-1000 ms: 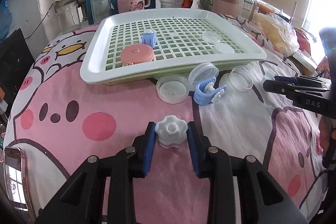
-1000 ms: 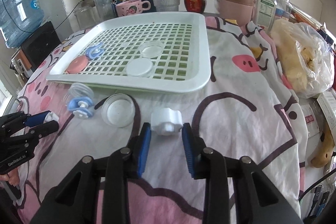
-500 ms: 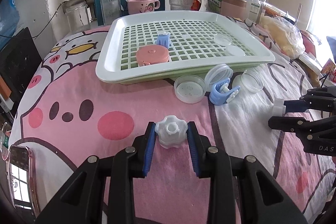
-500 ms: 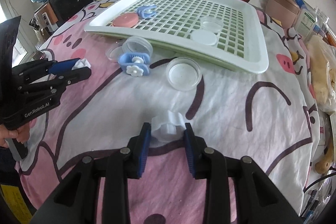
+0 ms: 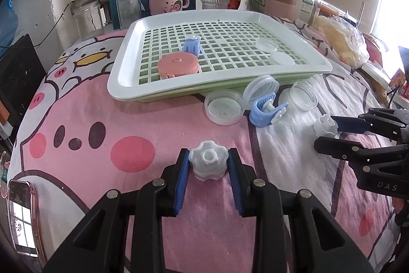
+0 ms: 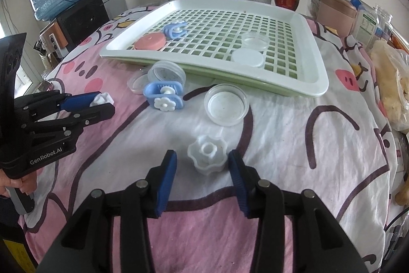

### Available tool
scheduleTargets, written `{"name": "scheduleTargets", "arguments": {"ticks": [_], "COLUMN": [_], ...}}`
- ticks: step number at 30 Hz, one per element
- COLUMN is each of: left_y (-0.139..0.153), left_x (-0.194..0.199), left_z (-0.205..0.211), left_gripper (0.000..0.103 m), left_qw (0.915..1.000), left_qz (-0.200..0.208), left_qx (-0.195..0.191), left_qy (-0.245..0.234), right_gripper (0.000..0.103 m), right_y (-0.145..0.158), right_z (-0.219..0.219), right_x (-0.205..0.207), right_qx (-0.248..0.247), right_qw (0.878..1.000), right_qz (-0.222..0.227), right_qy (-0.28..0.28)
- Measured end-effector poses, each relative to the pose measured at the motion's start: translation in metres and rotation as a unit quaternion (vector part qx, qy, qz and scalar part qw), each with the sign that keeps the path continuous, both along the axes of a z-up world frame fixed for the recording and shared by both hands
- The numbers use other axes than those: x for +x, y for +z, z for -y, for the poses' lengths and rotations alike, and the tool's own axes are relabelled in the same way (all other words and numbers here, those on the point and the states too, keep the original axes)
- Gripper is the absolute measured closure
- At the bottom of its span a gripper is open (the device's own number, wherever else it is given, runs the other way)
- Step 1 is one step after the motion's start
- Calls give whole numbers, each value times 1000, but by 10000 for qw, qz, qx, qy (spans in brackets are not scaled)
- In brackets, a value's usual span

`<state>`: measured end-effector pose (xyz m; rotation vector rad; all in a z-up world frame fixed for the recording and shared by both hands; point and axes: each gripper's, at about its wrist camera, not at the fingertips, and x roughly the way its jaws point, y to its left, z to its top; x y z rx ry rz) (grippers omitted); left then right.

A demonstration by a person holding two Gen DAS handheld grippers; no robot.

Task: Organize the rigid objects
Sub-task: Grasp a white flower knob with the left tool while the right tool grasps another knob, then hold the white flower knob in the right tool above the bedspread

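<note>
My left gripper [image 5: 208,165] is shut on a white lobed knob [image 5: 208,162] just above the pink cartoon cloth; in the right wrist view this gripper [image 6: 104,104] is at the left edge. A second white knob [image 6: 207,157] lies on the cloth between the jaws of my right gripper [image 6: 202,170], which stands open with a gap at the left pad. The white grid tray [image 5: 120,83] behind holds a pink round box [image 5: 178,64], a blue clip [image 5: 193,45] and two clear lids [image 5: 265,44]. My right gripper [image 5: 324,134] shows at the right of the left wrist view.
In front of the tray lie clear round dishes [image 5: 224,109] and a blue clamp piece [image 5: 267,111]. Behind the tray stand jars, a pink mug [image 5: 167,4] and a glass. There is a phone [image 5: 21,216] at the near left edge and a bag of food [image 6: 391,83] at the right.
The right gripper's jaws have parted from the second knob, which now rests on the cloth, and that hand has shifted back from the tray. The left gripper keeps its grip.
</note>
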<state>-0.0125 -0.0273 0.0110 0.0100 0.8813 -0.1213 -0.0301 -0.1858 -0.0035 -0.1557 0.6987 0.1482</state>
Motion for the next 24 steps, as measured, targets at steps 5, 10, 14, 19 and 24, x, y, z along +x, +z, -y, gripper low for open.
{"name": "scheduleTargets", "arguments": {"ticks": [5,10,14,19,24], "left_y": [0,9,2,0,-1], "left_x": [-1,-2,1,3,3], "left_z": [0,1,3,3,3], "left_gripper": [74,74,74,74,74], "left_qw": [10000,9999,10000,10000,10000], "left_qz": [-23,124,82,9,-6], "left_qx": [-4,-70,42,50,9], "left_qy": [13,13,9,17,20], "right_gripper": [74,74,74,74,74], "right_y": [-3,5,-1,-7,-6], "right_z": [-4,-12,-18,-16,-14], "right_x": [-6,-13,-10,-7,-8], "right_qx": [-163,-159,-218,-226,-222], "right_qw": [9995,9987,9987,9989,9989], "right_qz": [243,476,429,385,390], "right_qy": [-99,59,140,121,125]}}
